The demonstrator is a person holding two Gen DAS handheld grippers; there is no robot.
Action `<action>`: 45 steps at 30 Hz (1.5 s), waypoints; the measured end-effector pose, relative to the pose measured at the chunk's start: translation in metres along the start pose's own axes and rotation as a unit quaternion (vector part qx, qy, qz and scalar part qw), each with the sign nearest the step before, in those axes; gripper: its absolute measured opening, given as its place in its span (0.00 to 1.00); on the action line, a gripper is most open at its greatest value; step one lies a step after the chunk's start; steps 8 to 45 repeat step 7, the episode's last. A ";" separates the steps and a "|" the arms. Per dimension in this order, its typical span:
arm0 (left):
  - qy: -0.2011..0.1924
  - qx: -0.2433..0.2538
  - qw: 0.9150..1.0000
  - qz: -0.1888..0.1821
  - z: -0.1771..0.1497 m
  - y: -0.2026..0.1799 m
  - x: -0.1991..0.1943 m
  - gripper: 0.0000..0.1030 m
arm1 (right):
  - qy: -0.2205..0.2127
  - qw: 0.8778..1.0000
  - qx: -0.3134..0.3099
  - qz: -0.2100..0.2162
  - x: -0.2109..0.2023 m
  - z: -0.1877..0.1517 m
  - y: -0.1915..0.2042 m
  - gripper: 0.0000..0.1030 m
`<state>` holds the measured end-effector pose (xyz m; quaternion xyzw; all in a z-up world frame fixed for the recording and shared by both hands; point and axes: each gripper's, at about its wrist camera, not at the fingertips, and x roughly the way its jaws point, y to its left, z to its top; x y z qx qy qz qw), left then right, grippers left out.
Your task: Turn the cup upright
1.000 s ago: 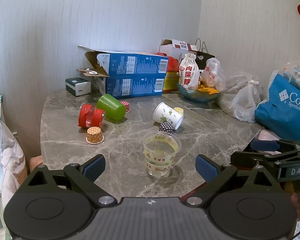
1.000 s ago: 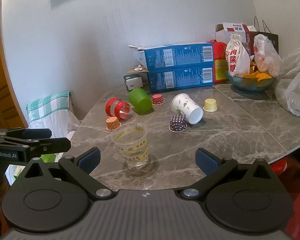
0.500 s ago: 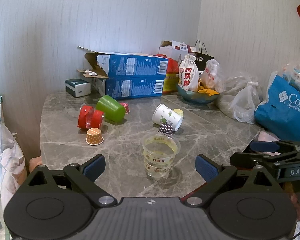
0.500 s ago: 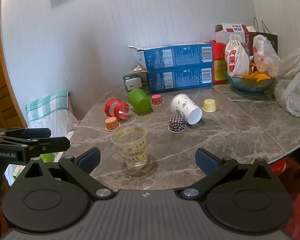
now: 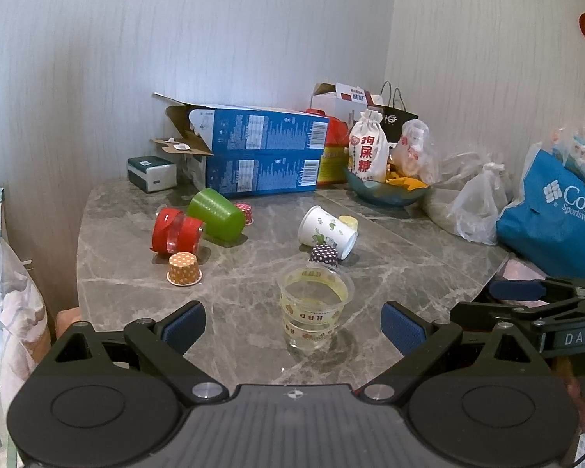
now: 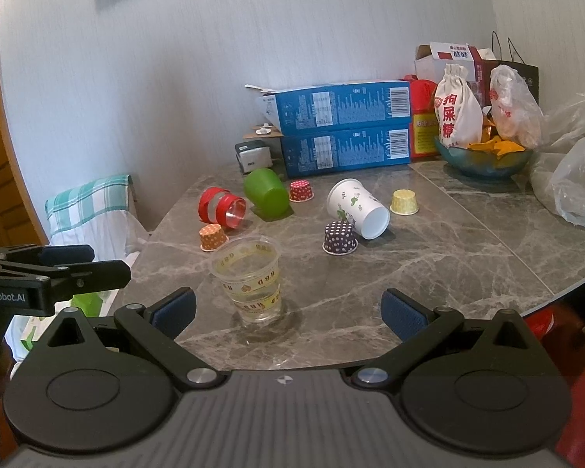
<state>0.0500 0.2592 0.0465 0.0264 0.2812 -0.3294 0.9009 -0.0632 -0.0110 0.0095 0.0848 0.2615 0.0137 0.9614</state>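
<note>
Several cups lay tipped mid-tabletop; the white paper cup looked light and crushable, best pinched mid-wall. Both my left gripper and right gripper gaped wide, empty.

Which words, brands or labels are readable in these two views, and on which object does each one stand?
"Colu", "Sportswear": blue bag, cut off at the frame edge.
"DAS": right gripper body, left wrist view.
"GenRobot.AI": left gripper body, first letter cut off.
"HBD": clear cup, band print.
"狗屎糖": white pouch.
Blue boxes: barcodes and small print, too small to read.
White carton: red label, blurred.
</note>
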 end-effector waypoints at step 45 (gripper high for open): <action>0.002 0.002 1.000 -0.010 -0.001 0.002 0.006 0.95 | 0.004 1.000 0.002 -0.002 0.003 -0.001 0.001 0.99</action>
